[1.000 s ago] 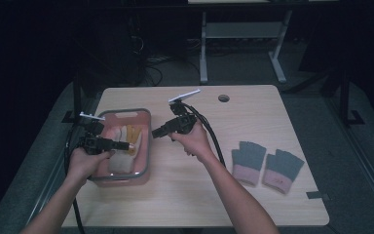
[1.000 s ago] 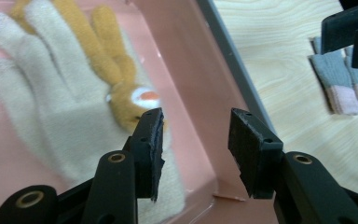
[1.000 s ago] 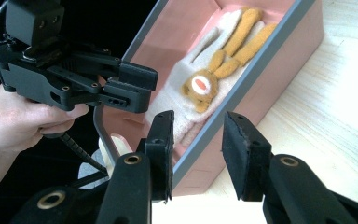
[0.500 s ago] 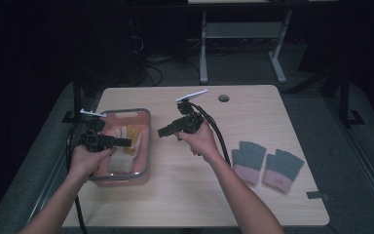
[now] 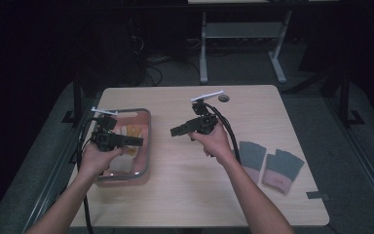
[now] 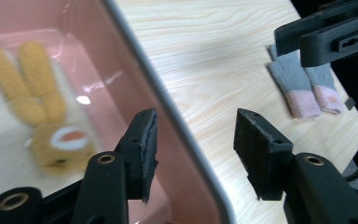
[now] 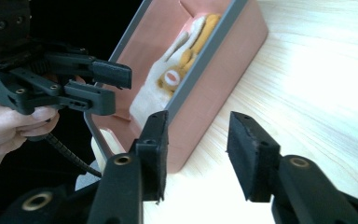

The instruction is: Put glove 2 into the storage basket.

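both grippers empty with jaws just opening, left gripper point(image 5: 137, 141) over the pink bin point(image 5: 148, 146) where the yellow-and-white gloves point(image 5: 129, 134) lie, right gripper point(image 5: 175, 131) beside it; next, probably bring over the grey gloves point(image 5: 270, 163), pinching the cuff squarely.

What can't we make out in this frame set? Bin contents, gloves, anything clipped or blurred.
- Yellow-and-white knit item in the pink bin: blurred in the left gripper view, the bin's rim hides part of it in the right gripper view, the left gripper overlaps it in the high view. Cannot tell what it is.
- Grey-and-pink gloves: the right gripper covers their tops in the left gripper view.
- Small round thing at the table's far edge: too small to identify.
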### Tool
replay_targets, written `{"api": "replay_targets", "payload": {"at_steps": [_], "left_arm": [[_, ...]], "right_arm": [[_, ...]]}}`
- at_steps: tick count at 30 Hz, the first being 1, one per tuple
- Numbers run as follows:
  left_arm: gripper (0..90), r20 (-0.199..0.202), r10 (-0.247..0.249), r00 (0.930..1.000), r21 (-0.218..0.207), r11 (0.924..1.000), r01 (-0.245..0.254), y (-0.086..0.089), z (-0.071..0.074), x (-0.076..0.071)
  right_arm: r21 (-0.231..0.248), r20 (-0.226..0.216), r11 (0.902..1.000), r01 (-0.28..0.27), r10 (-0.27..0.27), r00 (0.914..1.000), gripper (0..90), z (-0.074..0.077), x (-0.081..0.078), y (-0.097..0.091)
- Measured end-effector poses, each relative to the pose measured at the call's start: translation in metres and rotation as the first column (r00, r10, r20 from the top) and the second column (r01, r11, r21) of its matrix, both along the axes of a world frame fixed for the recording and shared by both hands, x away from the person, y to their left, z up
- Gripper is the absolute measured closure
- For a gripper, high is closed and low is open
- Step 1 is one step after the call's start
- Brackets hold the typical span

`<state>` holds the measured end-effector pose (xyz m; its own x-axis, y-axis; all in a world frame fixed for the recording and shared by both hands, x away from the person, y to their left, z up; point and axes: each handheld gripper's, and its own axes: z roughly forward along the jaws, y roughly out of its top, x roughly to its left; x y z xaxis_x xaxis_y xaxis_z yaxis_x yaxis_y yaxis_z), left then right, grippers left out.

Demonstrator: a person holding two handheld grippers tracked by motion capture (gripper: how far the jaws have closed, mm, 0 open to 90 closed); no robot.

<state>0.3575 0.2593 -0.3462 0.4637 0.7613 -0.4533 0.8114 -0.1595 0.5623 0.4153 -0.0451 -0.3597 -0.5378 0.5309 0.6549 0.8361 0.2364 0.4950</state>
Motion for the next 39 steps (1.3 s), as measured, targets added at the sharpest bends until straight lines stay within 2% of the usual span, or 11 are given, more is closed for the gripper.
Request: {"api": "replay_targets", "payload": {"at_steps": [2,11,25,34,39], "left_arm": [[48.7,0.001,-0.006,1.0000,-0.014,0.9999,0.006,-0.006,0.002,-0.001],[45.0,0.021,-0.065,0.9977,-0.025,0.9976,0.065,-0.033,0.006,-0.002],[40.5,0.035,-0.125,0.9916,-0.037,0.9913,0.126,-0.059,0.009,-0.002],[37.7,0.045,-0.142,0.9889,-0.052,0.9882,0.144,-0.074,0.009,-0.003],[35.7,0.049,-0.157,0.9864,-0.046,0.9862,0.159,-0.085,0.008,-0.003]], "right_arm": [[0.008,-0.003,1.0000,0.005,-0.005,1.0000,55.7,-0.001,-0.001,-0.008],[0.021,-0.001,0.9993,0.032,-0.032,0.9995,52.3,0.000,-0.006,-0.031],[0.025,-0.002,0.9974,0.068,-0.068,0.9977,49.8,-0.001,-0.014,-0.059],[0.027,0.007,0.9960,0.086,-0.086,0.9963,48.7,-0.001,-0.018,-0.074],[0.029,0.010,0.9953,0.093,-0.093,0.9956,48.1,-0.002,-0.021,-0.084]]}}
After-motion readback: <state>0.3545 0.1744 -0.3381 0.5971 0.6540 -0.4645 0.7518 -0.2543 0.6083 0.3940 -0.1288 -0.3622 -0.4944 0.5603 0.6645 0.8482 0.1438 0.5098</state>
